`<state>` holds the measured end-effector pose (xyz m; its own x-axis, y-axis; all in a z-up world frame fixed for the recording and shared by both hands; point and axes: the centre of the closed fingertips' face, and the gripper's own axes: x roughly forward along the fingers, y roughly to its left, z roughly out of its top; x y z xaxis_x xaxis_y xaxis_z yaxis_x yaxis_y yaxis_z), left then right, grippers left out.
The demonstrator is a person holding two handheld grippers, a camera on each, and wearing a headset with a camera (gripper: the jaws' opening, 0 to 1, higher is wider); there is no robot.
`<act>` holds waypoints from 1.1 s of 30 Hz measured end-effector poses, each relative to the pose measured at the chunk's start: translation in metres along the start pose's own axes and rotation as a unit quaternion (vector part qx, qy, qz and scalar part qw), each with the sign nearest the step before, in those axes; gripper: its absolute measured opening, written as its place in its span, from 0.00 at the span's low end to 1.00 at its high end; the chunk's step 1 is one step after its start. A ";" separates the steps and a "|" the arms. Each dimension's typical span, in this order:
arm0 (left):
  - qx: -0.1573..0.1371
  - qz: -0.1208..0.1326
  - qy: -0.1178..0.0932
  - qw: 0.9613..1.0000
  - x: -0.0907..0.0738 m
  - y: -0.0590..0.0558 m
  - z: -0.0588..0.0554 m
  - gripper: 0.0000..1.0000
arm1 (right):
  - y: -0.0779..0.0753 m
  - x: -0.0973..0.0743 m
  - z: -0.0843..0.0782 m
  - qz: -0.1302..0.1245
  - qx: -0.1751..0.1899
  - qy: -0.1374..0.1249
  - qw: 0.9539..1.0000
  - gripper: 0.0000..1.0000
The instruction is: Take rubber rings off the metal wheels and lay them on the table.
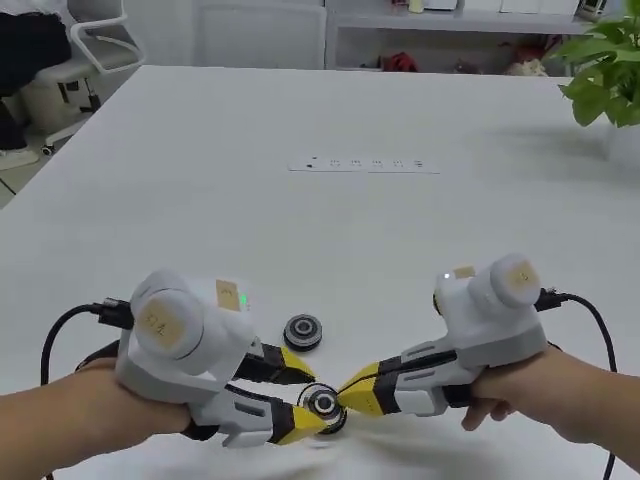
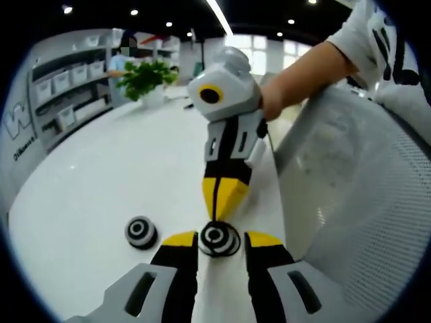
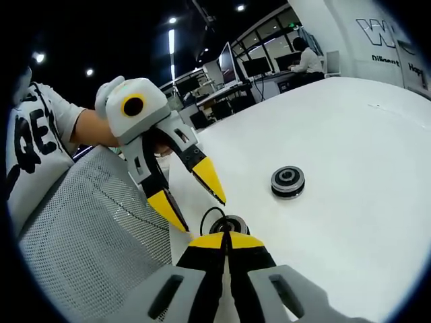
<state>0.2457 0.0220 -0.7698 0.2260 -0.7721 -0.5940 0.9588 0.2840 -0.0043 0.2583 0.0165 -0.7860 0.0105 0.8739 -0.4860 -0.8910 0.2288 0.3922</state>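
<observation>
Looks early in the job: no freed ring seen lying on the table. Working on the near wheel, close to the table's front edge, with the left gripper spread to either side of it and the right gripper closed tip to tip against its rim. In the right gripper view, a thin black loop standing up off that wheel, probably its ring part-way off. Left to do, as judged: pull this ring clear, lay it down, then strip the far wheel, sitting just beyond and apparently untouched.

Hard to tell whether the left jaws actually clamp the near wheel or only bracket it. Equally unclear whether the right tips pinch any rubber, that spot being hidden by the jaws themselves. Lower side of the near wheel covered by a jaw in the head view. Cannot confirm the far wheel's ring from its dark rim alone.
</observation>
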 end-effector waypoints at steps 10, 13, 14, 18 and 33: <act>0.001 0.013 -0.011 1.000 -0.014 0.003 0.002 0.34 | 0.004 0.001 0.000 0.004 0.002 0.000 1.000 0.00; -0.004 0.016 -0.016 1.000 -0.018 0.005 0.002 0.35 | 0.005 0.001 0.001 0.007 0.003 -0.001 1.000 0.00; -0.005 0.017 -0.016 1.000 -0.019 0.005 0.002 0.35 | 0.006 0.001 0.001 0.007 0.002 -0.001 1.000 0.00; -0.008 0.024 -0.019 1.000 -0.026 0.008 0.001 0.36 | 0.006 0.001 0.003 0.009 0.004 -0.003 1.000 0.00; -0.033 0.053 -0.036 0.997 -0.051 0.015 -0.007 0.38 | 0.009 0.000 0.015 0.010 0.005 -0.018 1.000 0.00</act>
<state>0.2472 0.0694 -0.7455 0.3402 -0.7738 -0.5343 0.9159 0.4014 0.0019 0.2571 0.0247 -0.7711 0.0087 0.8935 -0.4491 -0.8866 0.2146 0.4097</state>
